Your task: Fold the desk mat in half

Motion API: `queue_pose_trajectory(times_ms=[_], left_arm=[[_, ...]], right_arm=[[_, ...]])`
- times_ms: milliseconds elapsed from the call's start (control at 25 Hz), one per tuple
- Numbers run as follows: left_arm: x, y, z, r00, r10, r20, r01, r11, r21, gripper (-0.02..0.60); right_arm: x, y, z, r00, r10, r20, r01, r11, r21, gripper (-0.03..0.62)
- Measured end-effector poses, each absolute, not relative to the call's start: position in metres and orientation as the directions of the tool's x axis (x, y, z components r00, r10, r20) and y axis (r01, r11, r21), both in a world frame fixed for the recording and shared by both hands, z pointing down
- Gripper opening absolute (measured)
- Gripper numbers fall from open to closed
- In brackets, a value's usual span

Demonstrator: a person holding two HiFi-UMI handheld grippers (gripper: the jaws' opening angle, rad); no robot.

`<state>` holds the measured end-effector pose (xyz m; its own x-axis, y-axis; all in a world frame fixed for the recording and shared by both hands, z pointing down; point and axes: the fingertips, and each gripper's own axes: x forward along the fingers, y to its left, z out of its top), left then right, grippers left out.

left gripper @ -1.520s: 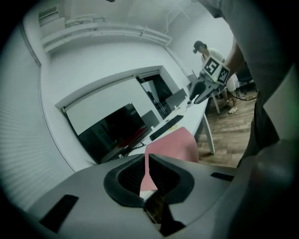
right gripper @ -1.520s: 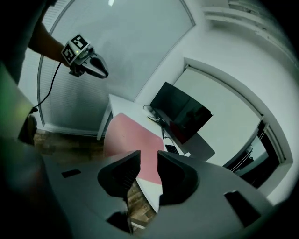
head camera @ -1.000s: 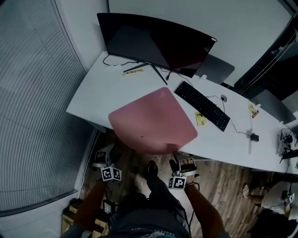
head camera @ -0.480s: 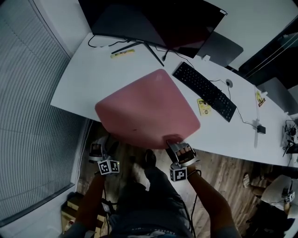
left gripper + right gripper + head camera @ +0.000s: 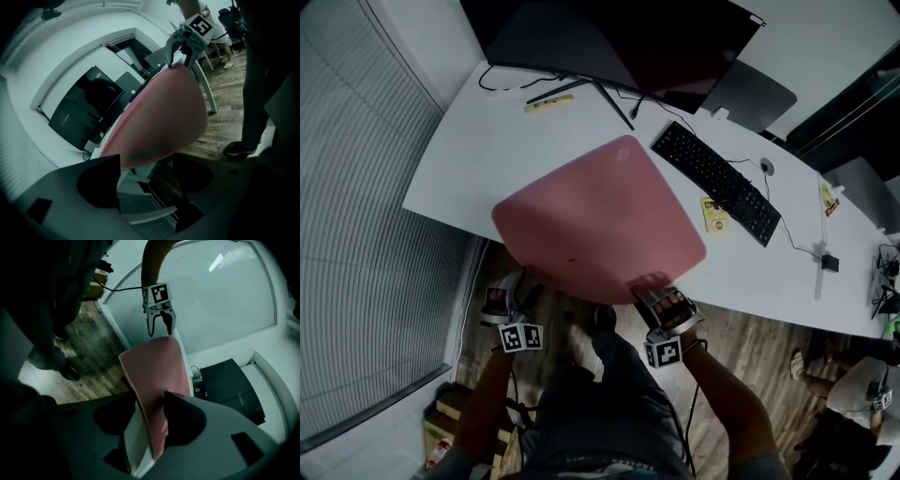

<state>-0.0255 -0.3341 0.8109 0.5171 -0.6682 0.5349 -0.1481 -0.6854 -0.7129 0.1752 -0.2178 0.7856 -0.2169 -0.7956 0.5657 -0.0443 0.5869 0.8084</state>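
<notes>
Desk mat (image 5: 600, 220) is lying on the worktop (image 5: 469, 159), stretching away ahead of both claws. Its near edge is overhanging and barely drooping, so it's probably thin, light and semi-stiff, and I'd be pinching the two near corners. Right claw (image 5: 150, 420) has just been closing but isn't clamping yet, with the near right corner sitting between its jaws. Left claw (image 5: 145, 174) is hanging open, the left corner just ahead and untouched; both forearms are reaching forward at the worktop's edge.
</notes>
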Motion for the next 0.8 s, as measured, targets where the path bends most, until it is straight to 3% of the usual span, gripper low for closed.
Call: queue_pose_trajectory(times_ms=[80,320,800], left_arm=[[-0.024,-0.332,0.805,0.525,-0.665,0.532,-0.14,-0.684,-0.716,0.351],[-0.017,-0.327,0.78,0.549,-0.657,0.517,-0.113,-0.671,-0.733,0.351],[-0.003,-0.328,0.715,0.593,-0.649,0.477,-0.095,-0.645,-0.758,0.345]], right_arm=[[0.172,-0.212,0.779,-0.249,-0.785,0.567,-0.07,0.598,0.798,0.162],[0.176,-0.213,0.747,-0.264,-0.818,0.512,-0.19,0.564,0.803,0.051],[0.201,-0.259,0.675,-0.232,-0.871,0.433,-0.424,0.492,0.761,0.04]])
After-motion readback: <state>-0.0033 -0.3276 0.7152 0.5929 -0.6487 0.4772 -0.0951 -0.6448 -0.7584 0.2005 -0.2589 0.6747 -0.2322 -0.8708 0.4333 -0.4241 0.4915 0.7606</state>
